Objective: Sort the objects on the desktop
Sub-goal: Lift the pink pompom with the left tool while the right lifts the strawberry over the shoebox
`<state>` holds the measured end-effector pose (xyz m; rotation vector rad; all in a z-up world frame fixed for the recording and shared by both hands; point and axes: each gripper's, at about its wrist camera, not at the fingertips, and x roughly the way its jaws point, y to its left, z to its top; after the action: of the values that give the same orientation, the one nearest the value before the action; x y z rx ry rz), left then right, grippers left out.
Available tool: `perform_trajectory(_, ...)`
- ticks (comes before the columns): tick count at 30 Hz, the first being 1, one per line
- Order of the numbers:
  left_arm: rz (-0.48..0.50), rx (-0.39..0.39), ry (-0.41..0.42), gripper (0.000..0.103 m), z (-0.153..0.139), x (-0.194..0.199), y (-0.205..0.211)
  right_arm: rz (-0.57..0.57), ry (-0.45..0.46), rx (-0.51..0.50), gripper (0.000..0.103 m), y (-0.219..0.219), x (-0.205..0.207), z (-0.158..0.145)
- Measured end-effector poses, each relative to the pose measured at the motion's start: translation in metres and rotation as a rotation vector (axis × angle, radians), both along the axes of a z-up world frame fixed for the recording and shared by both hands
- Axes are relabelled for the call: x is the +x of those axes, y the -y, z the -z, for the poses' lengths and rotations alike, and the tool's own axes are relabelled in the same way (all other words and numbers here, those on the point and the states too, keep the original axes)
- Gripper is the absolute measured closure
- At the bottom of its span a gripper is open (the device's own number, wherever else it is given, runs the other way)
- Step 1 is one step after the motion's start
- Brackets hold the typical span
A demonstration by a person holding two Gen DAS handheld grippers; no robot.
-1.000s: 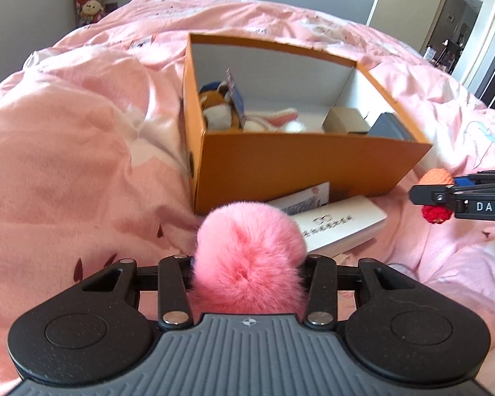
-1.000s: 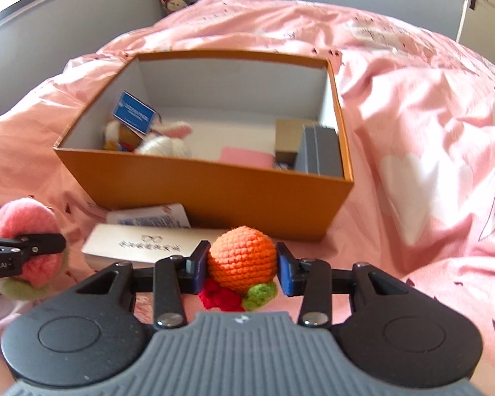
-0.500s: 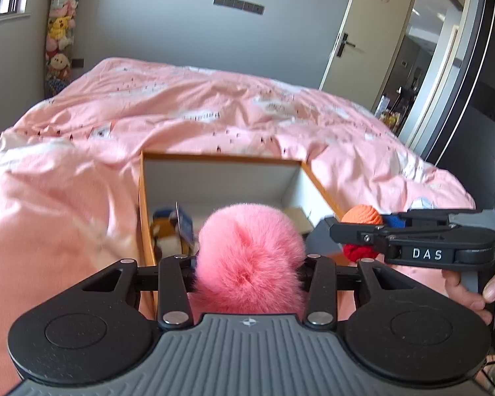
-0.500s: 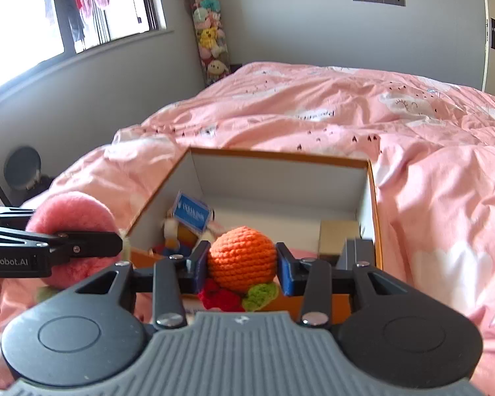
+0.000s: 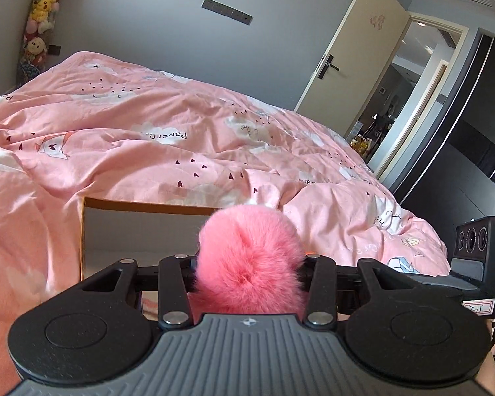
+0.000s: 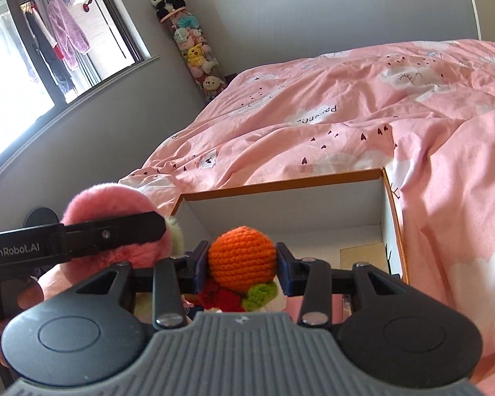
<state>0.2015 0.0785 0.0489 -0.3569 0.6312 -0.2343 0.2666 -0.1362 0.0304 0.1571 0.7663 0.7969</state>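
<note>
Left tongs (image 5: 249, 260) pinching a pink pompom (image 5: 250, 260), right tongs (image 6: 242, 260) pinching an orange ball (image 6: 242, 257), both over the box (image 6: 392, 217); next, release inside.

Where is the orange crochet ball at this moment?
In the right wrist view the orange crochet ball is clamped in the right gripper, in front of the open orange box, right of the pink pompom.

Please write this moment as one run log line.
left gripper: holds pink pompom | right gripper: holds orange crochet ball | orange box: ahead
</note>
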Motion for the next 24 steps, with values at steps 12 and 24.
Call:
perform_trajectory(12,-0.031,0.205,-0.131,0.055,0.028,0.076,-0.025,0.024,-0.111,-0.035,0.058,-0.056,0.06,0.041)
perform_trajectory(24,0.033,0.13,-0.216,0.055,0.067,0.127,-0.011,-0.007,0.017,-0.315,0.058,-0.065,0.108,0.057)
